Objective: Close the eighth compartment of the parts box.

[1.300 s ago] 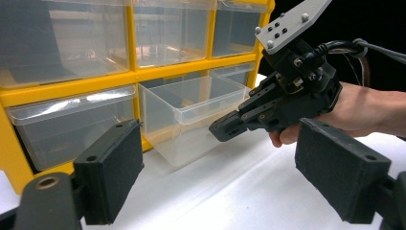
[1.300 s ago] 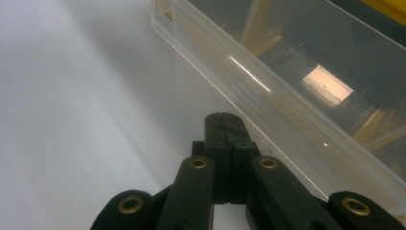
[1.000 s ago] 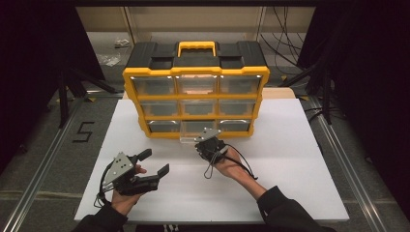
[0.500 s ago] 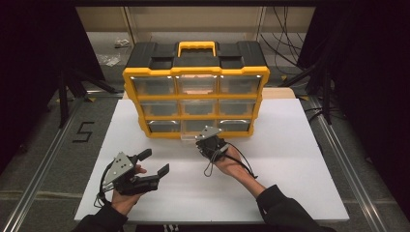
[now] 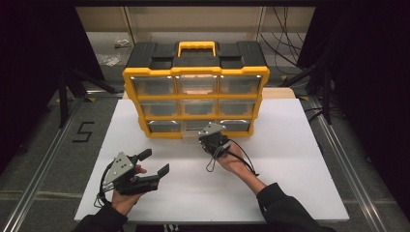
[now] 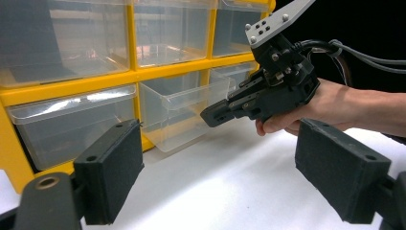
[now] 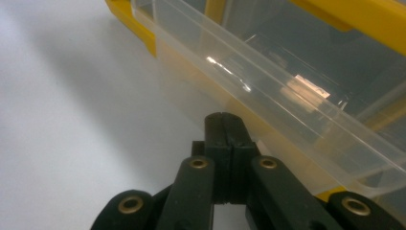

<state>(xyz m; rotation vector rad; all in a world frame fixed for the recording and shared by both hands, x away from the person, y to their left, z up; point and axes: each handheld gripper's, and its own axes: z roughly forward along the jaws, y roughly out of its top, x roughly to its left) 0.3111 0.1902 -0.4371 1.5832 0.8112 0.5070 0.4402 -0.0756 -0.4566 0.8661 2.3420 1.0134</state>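
From above, a yellow and black drawer cabinet [image 5: 196, 89] stands upright at the far side of the white table [image 5: 290, 164], its bottom middle drawer [image 5: 197, 126] pulled partway out; the right gripper [image 5: 211, 140] reaches forward with its tips right at that drawer's front, the right hand [image 5: 233, 162] palm-up beneath it and the forearm angling in from the lower right; the left gripper [image 5: 153, 163] hovers low over the table near the front left, well apart from the cabinet, jaws spread wide and empty, cradled in the left hand [image 5: 124, 197]. In the left gripper view, the two wide-set pads frame the right gripper [image 6: 215, 115], whose jaws are pressed together just beside the open drawer [image 6: 184, 112]. In the right gripper view, the jaws meet with nothing between them, just below the drawer's clear front wall [image 7: 268, 100]; whether they touch it I cannot tell.
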